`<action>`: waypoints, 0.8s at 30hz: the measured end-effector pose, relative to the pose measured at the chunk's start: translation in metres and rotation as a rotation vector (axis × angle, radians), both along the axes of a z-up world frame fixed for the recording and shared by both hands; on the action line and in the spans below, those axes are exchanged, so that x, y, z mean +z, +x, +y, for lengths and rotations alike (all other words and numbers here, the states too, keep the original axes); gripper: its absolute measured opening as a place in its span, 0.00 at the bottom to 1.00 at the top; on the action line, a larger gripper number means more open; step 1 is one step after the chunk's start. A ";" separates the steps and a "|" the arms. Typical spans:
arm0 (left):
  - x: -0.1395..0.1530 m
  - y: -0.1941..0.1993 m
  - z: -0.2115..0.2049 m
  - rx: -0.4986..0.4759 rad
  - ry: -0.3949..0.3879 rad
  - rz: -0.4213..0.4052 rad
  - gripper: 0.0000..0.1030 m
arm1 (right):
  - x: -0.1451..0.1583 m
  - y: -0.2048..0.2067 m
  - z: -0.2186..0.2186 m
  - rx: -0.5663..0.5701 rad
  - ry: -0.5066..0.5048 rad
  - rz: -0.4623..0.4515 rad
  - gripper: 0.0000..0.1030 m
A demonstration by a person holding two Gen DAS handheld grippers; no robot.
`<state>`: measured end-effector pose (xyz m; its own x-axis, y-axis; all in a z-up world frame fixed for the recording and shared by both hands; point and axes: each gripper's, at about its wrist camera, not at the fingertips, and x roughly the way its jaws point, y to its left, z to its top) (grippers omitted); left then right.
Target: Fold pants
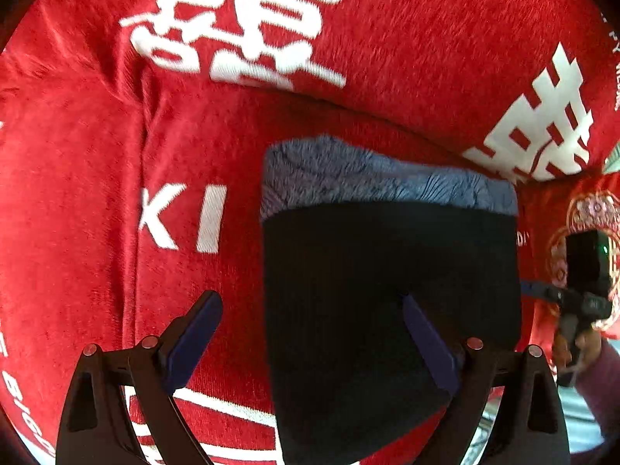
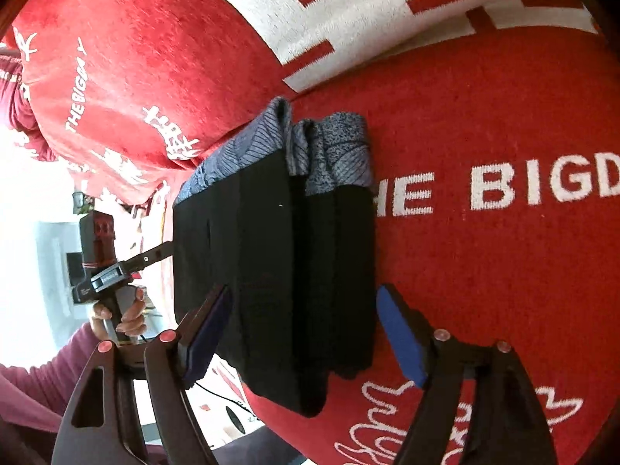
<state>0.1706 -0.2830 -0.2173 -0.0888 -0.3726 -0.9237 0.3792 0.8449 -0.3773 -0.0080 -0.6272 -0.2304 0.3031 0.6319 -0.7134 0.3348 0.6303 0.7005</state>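
So the black pants (image 1: 387, 310) are lying folded into a compact block on the red blanket (image 1: 97, 174), the one with big white Chinese characters and English lettering printed all over it. The blue-grey patterned waistband (image 1: 368, 178) sits at the far end of the pants, right up against the seam where a second stretch of the same red fabric rises behind it. In the right wrist view you can see the pants (image 2: 271, 271) are stacked in at least two layers, with the waistband (image 2: 333, 155) bunched into a couple of folds at the far end and a bottom corner of the pants hanging past the near edge of the blanket (image 2: 503, 271). The left gripper (image 1: 310, 333) is spread wide open, holding nothing: one blue pad is over the blanket just left of the pants, the other is over the black fabric itself. The right gripper (image 2: 306, 329) is wide open too, its blue fingers straddling the near end of the pants, one on each side, but I honestly can't tell if they're touching the cloth. Each camera also catches the other gripper off to the side of the pants, held in a hand with a purple sleeve.
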 end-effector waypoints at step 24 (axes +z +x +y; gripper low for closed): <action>-0.004 -0.024 -0.035 -0.018 -0.099 -0.030 0.65 | -0.029 0.031 0.003 -0.045 0.134 0.002 0.48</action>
